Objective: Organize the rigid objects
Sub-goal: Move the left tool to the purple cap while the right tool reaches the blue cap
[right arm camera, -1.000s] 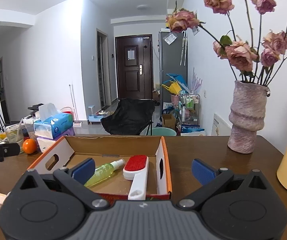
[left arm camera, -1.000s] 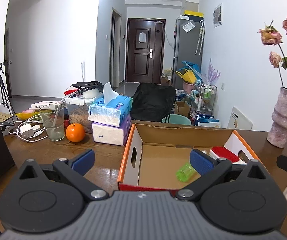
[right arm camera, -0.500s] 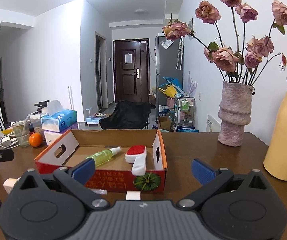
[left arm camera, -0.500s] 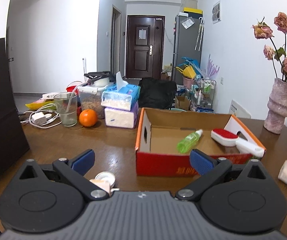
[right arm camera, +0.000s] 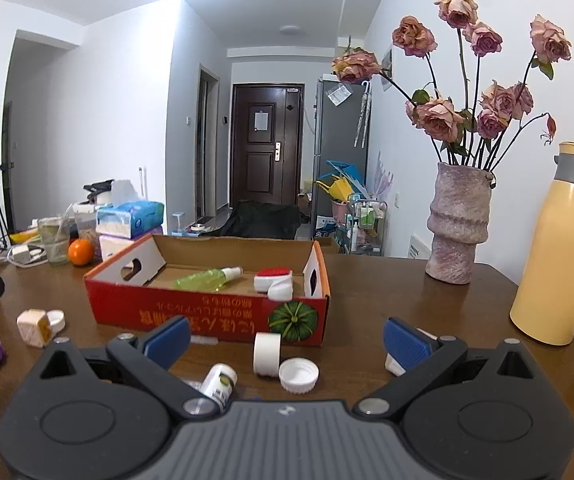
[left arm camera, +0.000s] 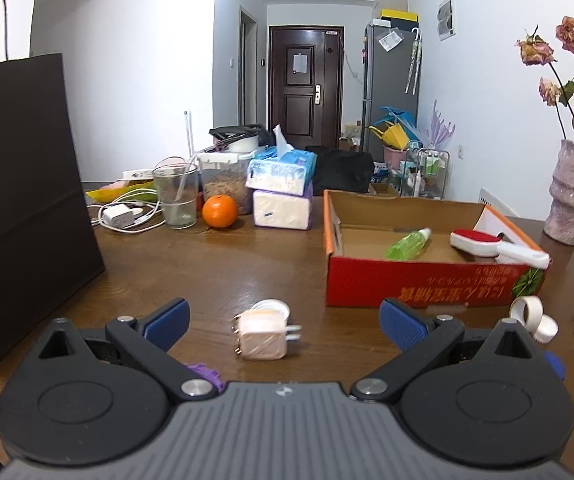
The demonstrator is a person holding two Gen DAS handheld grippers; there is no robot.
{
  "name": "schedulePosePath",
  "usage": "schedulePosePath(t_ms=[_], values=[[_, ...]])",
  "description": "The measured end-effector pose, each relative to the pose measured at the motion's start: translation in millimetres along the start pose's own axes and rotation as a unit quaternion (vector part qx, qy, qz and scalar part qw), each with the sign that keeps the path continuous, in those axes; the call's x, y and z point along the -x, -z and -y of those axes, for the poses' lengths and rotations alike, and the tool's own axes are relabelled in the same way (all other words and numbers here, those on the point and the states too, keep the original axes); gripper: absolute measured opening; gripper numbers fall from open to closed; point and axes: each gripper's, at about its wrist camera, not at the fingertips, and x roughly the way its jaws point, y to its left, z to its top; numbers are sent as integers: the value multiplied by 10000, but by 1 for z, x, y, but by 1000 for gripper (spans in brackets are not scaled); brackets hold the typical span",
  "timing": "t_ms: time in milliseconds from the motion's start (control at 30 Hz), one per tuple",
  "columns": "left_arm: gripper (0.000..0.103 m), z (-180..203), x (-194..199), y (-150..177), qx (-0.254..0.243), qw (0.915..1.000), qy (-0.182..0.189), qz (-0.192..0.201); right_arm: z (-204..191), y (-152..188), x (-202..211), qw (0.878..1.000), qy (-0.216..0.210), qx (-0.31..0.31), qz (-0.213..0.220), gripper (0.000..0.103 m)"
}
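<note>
Left wrist view is showing the left gripper standing wide open and holding nothing, with the white charger plug lying on the wooden table between its blue pads and a little ahead of them. A white cap is sitting just behind the plug, touching or nearly touching it; which is not clear. A purple ring is partly showing beside the left finger. The red cardboard box is standing ahead and to the right, already holding a green spray bottle and a red-headed brush.

Right wrist view is showing the right gripper equally wide open and empty. Between its pads, a small labelled bottle is lying on its side, a roll of white tape is standing on edge, and a white lid is lying flat just beside the roll.

Judged step: picking the next loose item for the box. For the left gripper, centring the plug between the pads and closing on its flat sides, clear of the prongs and the cap, is advisable. For the right gripper, selecting one item only is advisable, since the three are crowding together and a broad close risks scattering them.
</note>
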Motion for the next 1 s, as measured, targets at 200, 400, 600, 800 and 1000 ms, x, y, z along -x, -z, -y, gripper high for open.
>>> schedulePosePath(t_ms=[200, 400, 600, 800, 1000], values=[[103, -15, 6, 19, -13, 10000, 9, -33, -7, 21, 7, 9998, 87, 109, 111, 103], [103, -33, 8, 36, -17, 9999, -51, -106, -8, 32, 8, 9997, 83, 250, 0, 103], [103, -49, 4, 45, -51, 9994, -267, -216, -2, 41, -2, 9997, -27, -23, -236, 103], [103, -63, -4, 49, 21, 9989, -371, -297, -2, 55, -35, 9964, 16, 24, -846, 103], [103, -71, -15, 52, 102, 9981, -444, -426, -4, 59, -62, 9930, -7, 51, -1178, 103]])
